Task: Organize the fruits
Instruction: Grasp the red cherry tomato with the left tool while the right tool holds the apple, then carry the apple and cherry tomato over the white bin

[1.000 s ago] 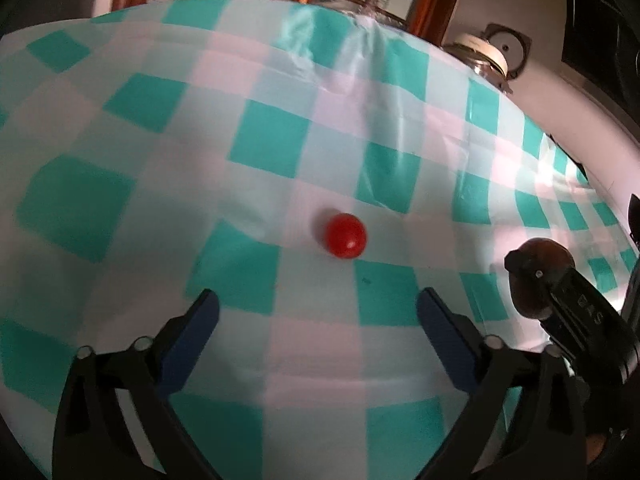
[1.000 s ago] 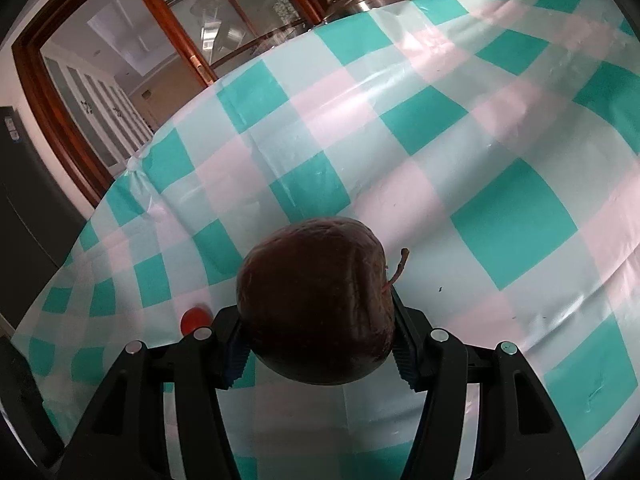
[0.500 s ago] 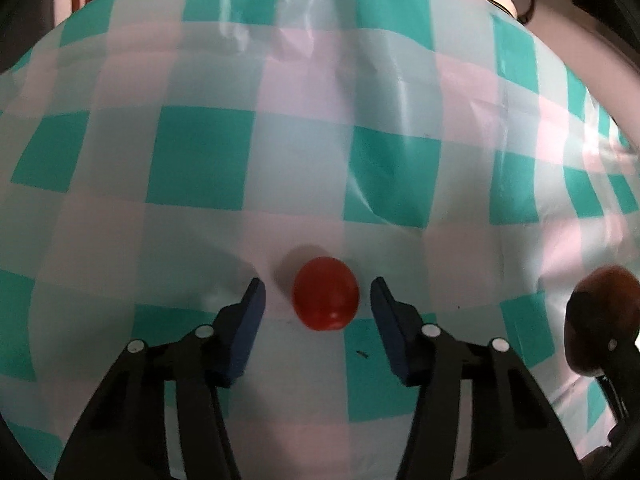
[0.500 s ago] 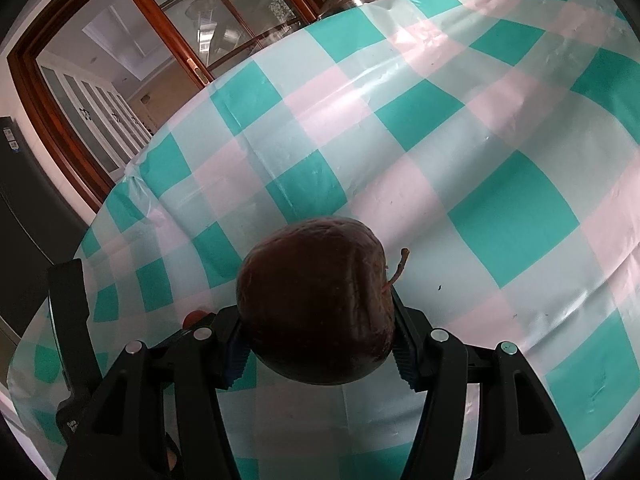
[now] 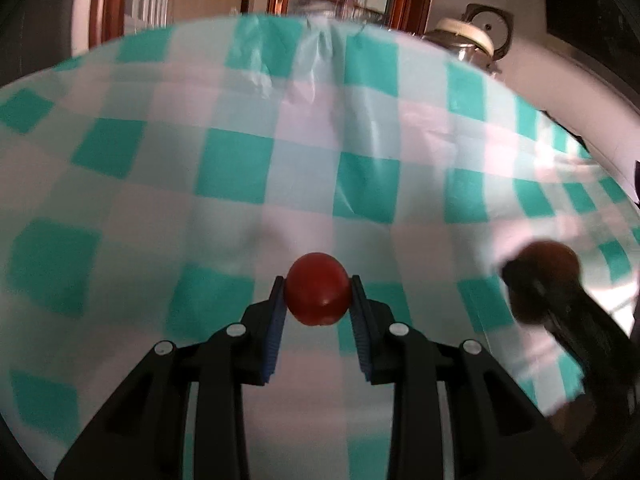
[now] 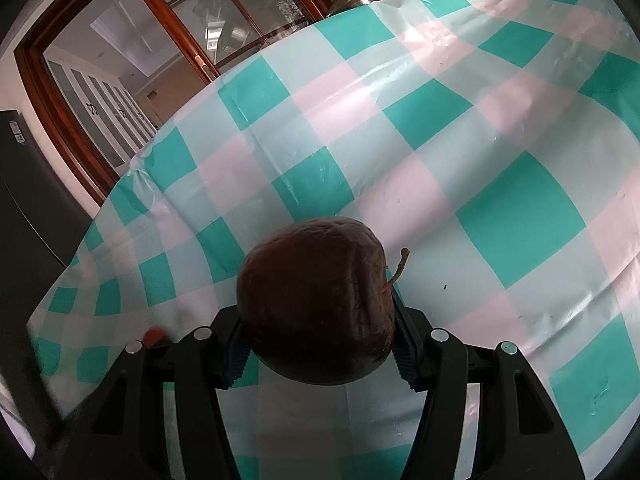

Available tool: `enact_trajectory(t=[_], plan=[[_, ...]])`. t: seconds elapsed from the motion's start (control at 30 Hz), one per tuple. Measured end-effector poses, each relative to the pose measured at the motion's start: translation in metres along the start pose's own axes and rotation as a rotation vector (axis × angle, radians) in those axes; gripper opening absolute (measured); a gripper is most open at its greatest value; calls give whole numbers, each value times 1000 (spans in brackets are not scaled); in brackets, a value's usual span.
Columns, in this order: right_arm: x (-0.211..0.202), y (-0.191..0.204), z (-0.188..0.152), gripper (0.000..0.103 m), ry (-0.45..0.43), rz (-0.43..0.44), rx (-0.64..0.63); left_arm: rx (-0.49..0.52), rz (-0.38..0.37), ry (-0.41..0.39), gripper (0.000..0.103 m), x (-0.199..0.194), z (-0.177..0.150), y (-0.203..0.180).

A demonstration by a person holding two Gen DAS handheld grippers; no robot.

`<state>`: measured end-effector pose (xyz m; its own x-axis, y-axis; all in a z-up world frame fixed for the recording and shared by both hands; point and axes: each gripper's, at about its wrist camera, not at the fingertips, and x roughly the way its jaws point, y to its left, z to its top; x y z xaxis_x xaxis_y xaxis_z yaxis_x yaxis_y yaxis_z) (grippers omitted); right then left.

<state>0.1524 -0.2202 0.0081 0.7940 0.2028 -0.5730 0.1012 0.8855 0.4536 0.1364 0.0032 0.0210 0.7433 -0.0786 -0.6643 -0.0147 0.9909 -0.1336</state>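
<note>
Both fruits are gripped above the checked tablecloth: left gripper clamped on the cherry tomato, right gripper on the dark apple; next likely comes carrying them together.

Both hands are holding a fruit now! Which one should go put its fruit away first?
Hard to say: no bowl or basket shows. Left gripper pinches the small red fruit; right gripper clamps the dark apple. Both are equally ready, above the checkered tablecloth.
</note>
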Motion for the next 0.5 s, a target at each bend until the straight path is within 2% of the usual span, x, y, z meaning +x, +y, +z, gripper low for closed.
enact_trajectory(t=[0.1,0.27,0.33,0.5], plan=[[0,0,0,58,2,2,-1,-1,-15,-2,31,-30,-26,5],[0,1,-1,58,7,8,-7,-70,-26,35,31,-61,-62,33],[0,2,-2,58,10,12,-11,-96,-41,60,31,-61,-64,40],[0,1,-2,58,12,14,-8,-114,-39,60,31,-57,-61,47]])
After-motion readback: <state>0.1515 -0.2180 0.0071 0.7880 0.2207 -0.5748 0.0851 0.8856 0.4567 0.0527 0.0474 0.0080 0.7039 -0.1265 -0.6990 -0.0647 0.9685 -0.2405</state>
